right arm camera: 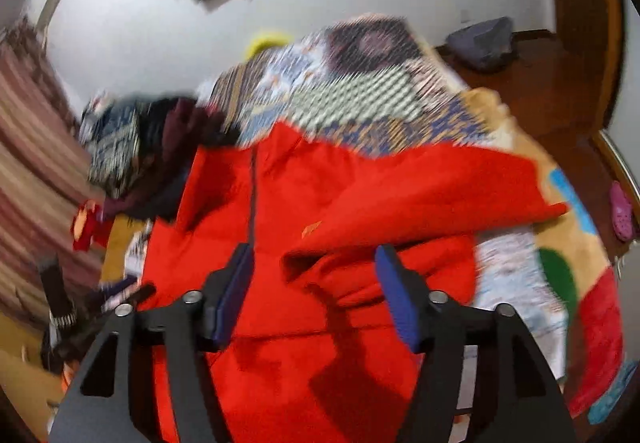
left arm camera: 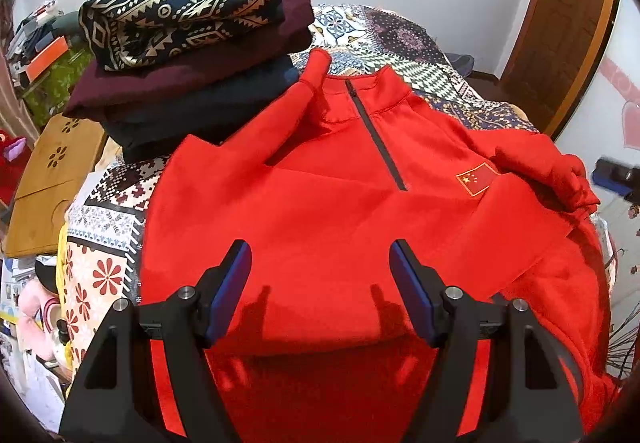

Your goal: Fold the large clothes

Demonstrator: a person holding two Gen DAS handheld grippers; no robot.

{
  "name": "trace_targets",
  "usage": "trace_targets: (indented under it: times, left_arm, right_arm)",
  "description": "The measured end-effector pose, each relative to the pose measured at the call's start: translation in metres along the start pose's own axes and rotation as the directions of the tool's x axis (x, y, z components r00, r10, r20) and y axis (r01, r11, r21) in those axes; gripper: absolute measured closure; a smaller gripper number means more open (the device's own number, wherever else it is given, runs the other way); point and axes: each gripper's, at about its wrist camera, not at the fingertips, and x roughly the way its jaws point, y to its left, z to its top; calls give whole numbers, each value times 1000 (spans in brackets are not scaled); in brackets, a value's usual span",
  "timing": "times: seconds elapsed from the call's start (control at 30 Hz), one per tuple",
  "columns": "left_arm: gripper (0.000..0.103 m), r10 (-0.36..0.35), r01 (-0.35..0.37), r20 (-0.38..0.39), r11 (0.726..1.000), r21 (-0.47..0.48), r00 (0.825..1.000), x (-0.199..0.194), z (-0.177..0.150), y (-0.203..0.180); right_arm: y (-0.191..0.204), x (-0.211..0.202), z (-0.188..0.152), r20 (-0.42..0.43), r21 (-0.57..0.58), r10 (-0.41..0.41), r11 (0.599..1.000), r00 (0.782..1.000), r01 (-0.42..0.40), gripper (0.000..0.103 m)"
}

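Your left gripper [left arm camera: 320, 283] hangs over the chest of the one red pullover [left arm camera: 328, 211] with its two blue pads spread wide and nothing between them. Your right gripper [right arm camera: 314, 283] also stands with jaws apart, above a bunched red sleeve [right arm camera: 360, 275] that neither pad presses. The pullover lies front up on the patchwork bedspread [left arm camera: 380, 35], one dark zipper [left arm camera: 376, 135] down its collar, one flag patch [left arm camera: 476, 179] on the chest. Beside its collar sits one stack of three folded garments [left arm camera: 188, 51]: patterned, maroon, navy.
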Motion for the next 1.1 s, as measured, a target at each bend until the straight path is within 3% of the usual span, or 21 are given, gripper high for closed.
trace_targets:
  times: [0.1, 0.27, 0.53, 0.67, 0.7, 0.73, 0.8, 1.0, 1.1]
  left_arm:
    - [33, -5, 5, 9, 1000, 1, 1000, 0, 2, -3]
    - [33, -15, 15, 11, 1000, -11, 1000, 1, 5, -3]
    - [33, -20, 20, -2, 999, -30, 1000, 8, 7, 0]
    - [33, -23, 22, -16, 998, -50, 1000, 14, 6, 4]
    - [33, -21, 20, -20, 998, -54, 1000, 15, 5, 5]
    - [33, -19, 18, -23, 998, -55, 1000, 17, 5, 6]
    - [33, -12, 11, -28, 998, -56, 1000, 18, 5, 7]
    - [33, -1, 1, -13, 999, -54, 1000, 12, 4, 10]
    - [33, -4, 4, 0, 998, -55, 1000, 8, 4, 11]
  right_arm:
    - [-27, -8, 7, 36, 100, -21, 995, 999, 17, 41]
    - [-74, 6, 6, 5, 235, -93, 968, 996, 89, 41]
    - [-140, 47, 4, -38, 498, -17, 866, 999, 33, 41]
    - [-152, 58, 11, -14, 538, -50, 842, 999, 49, 42]
    - [-154, 58, 12, -4, 538, -58, 842, 998, 51, 52]
    - [-154, 60, 15, 0, 528, -66, 847, 998, 56, 73]
    - [-151, 60, 20, 4, 503, -84, 861, 996, 71, 90]
    - [-111, 24, 44, 117, 354, -125, 932, 985, 76, 95]
    - [-78, 1, 65, 179, 259, -96, 965, 979, 47, 96]
